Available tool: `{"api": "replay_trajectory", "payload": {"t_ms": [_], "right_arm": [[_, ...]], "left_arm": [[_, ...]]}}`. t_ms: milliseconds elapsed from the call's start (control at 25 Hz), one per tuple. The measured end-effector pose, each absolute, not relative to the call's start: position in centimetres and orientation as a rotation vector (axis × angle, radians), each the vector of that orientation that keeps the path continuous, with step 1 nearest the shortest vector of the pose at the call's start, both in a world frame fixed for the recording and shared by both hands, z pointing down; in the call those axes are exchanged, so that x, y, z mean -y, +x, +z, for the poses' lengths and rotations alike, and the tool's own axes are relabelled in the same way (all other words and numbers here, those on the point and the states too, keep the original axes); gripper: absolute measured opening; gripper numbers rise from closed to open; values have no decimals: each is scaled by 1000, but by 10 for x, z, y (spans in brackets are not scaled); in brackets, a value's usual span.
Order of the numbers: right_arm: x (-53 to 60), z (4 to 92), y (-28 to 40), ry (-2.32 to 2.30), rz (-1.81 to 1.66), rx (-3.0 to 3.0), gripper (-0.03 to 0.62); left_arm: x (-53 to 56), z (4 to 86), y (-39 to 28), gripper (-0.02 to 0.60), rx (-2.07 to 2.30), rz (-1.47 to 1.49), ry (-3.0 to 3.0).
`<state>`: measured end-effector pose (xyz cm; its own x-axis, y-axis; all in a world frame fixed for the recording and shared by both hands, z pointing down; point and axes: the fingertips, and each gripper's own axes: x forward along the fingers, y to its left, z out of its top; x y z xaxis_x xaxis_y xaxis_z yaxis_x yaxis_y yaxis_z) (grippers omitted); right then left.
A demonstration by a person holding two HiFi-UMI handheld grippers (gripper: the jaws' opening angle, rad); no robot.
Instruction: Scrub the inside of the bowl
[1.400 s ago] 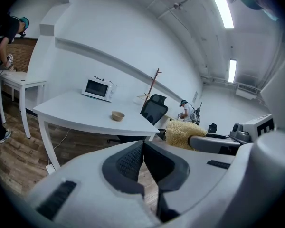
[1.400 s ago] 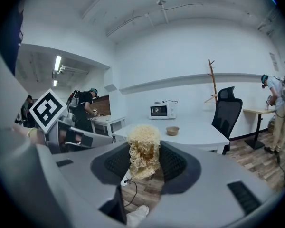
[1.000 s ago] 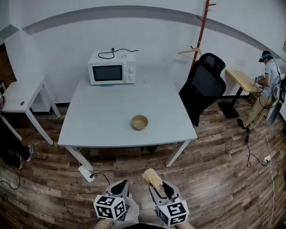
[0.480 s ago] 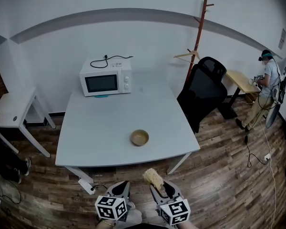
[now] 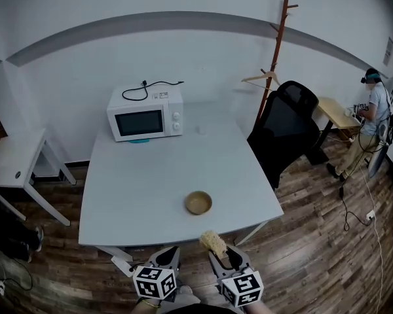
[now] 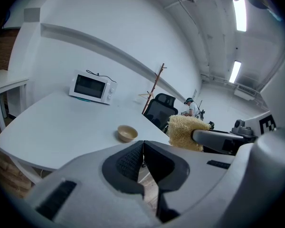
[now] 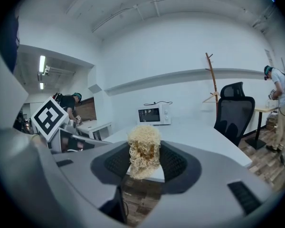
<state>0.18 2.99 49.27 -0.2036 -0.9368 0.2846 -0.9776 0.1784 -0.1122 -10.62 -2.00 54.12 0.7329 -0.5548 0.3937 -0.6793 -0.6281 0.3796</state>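
Straw-yellow scrubber (image 7: pixel 143 146) pinched in R tongs (image 7: pixel 145 163); L tongs (image 6: pixel 143 151) closed tight, nothing in them.
Both tongs have come fwd w/ the person, so the bowl (image 5: pixel 198 203) now sits closer ahead of them, upright near the counter (image 5: pixel 137 175) front edge, but still apart. Approach phase imo: scrubbing can't start till R tongs get over the bowl.

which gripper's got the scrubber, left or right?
The right gripper: its jaws are clamped on the yellow fibrous scrubber. The left gripper has its jaws shut together with nothing between them.
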Motion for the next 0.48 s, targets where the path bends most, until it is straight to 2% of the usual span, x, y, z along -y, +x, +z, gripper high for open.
{"api": "replay_trajectory", "payload": {"t_ms": [480], "right_arm": [[26, 498, 3, 1931, 414, 2255, 173]], "left_arm": [[73, 551, -105, 18, 882, 360, 2434]]}}
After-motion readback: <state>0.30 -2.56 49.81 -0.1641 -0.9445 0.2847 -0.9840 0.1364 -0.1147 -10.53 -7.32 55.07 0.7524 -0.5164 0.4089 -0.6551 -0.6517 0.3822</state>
